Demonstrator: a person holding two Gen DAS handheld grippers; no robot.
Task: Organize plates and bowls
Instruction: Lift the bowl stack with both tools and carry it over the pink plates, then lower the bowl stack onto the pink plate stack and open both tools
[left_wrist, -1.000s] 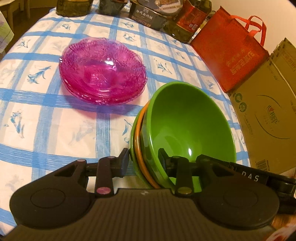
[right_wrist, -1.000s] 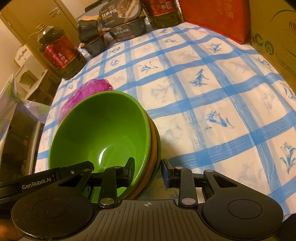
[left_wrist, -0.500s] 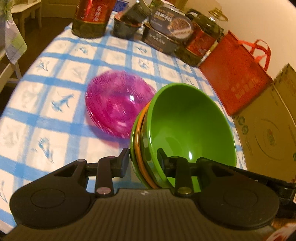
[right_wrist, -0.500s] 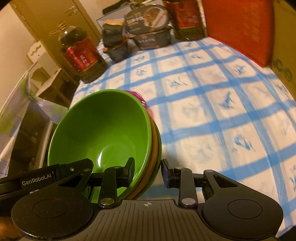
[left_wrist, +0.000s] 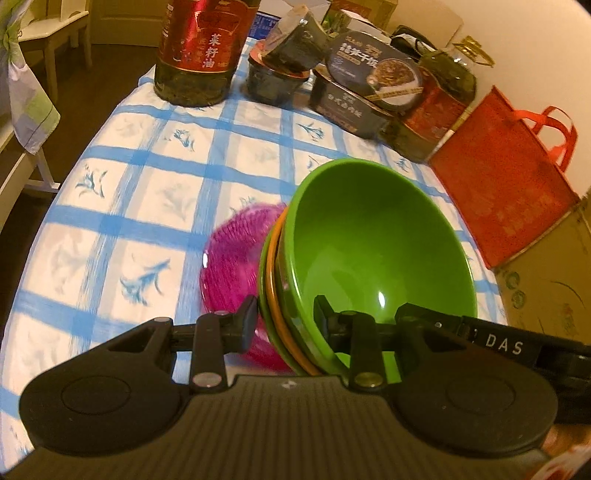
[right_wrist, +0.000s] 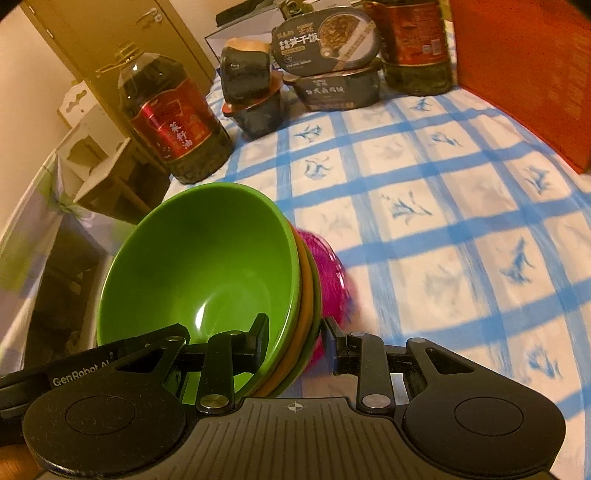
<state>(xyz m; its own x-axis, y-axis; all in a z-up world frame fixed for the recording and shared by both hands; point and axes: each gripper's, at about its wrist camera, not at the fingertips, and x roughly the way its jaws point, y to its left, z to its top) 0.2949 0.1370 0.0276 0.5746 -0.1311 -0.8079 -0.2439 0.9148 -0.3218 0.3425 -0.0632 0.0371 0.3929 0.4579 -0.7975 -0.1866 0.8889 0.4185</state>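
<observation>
A stack of nested bowls (left_wrist: 369, 251), green inside with an orange one between, is held tilted above the table. My left gripper (left_wrist: 284, 325) is shut on the stack's rim from one side. My right gripper (right_wrist: 295, 336) is shut on the rim (right_wrist: 207, 266) from the other side. A stack of magenta glass plates (left_wrist: 236, 266) lies on the tablecloth right behind and below the bowls, partly hidden; it shows in the right wrist view (right_wrist: 328, 273) too.
A blue-checked tablecloth (left_wrist: 122, 192) covers the table. Large oil bottles (left_wrist: 199, 51), food boxes (left_wrist: 369, 85) and cups stand at the far edge. A red bag (left_wrist: 506, 192) and a cardboard box (left_wrist: 546, 280) stand at the right. A chair (right_wrist: 96, 155) is beyond the left edge.
Both grippers have carried the bowl stack toward the magenta plates; the plates now sit close behind and under the bowls. The far bottles and boxes have come into fuller view.
</observation>
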